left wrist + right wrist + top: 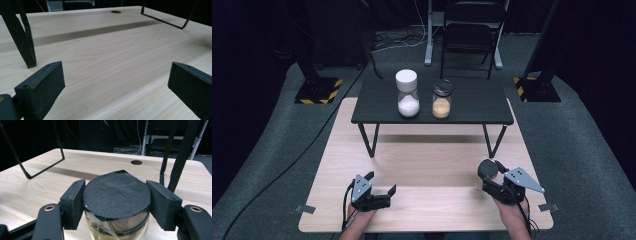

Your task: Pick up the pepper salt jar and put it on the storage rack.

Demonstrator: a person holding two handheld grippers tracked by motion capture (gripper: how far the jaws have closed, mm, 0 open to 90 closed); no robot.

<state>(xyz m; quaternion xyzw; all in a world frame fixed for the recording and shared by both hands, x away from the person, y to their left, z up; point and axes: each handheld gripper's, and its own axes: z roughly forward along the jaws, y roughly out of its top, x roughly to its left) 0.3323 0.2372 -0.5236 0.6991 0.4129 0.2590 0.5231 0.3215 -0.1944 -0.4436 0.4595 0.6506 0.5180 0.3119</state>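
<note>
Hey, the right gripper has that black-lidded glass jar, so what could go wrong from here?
1. The right gripper clamps the black-lidded glass jar at the lid alone, so the jar could slip or the lid come off.
2. The low black shelf table holds the white-lidded jar of white powder and the jar of orange powder; setting a third jar there could knock one over.

Left gripper (382,186): black body, flat matte-black pads (40,87), grey three-cornered plate, black cable. Right gripper (488,175): same build, brass-coloured screws beside its jaws. Forearms bare, no sleeves.
</note>
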